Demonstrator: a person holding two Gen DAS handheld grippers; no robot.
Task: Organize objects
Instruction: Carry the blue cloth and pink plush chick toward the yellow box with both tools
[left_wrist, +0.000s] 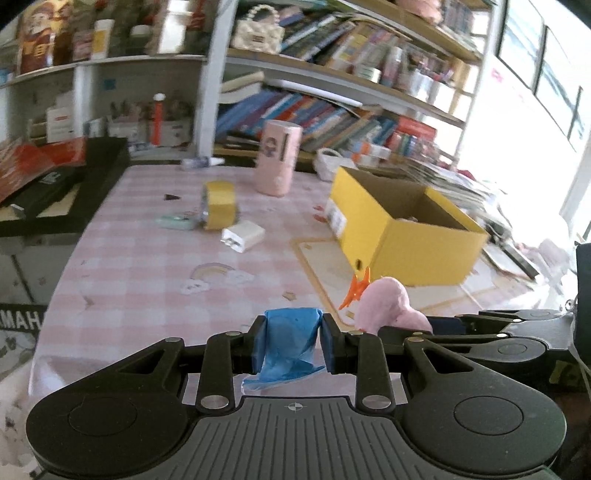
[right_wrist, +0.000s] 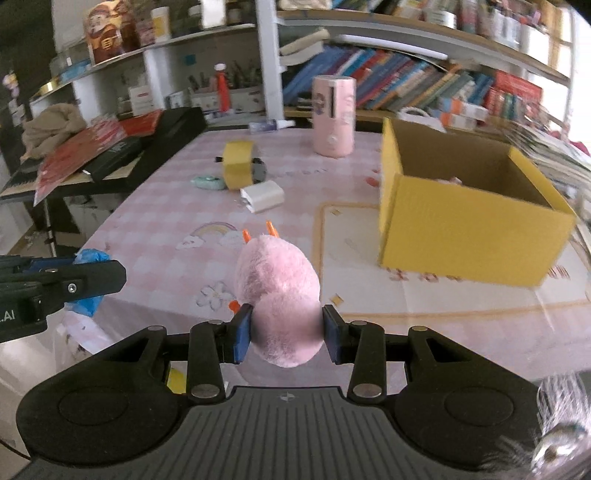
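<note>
Plush was pinched by right gripper, blue bag by left gripper; carry stage judged, box drop needed next.

From the right tongs, bare pink-checked table lies open toward 12 o'clock. The yellow box blocks 2 o'clock. At 11 o'clock a white charger, yellow tape roll and pink cylinder crowd the far table; the left tongs sit at 9 o'clock.
</note>
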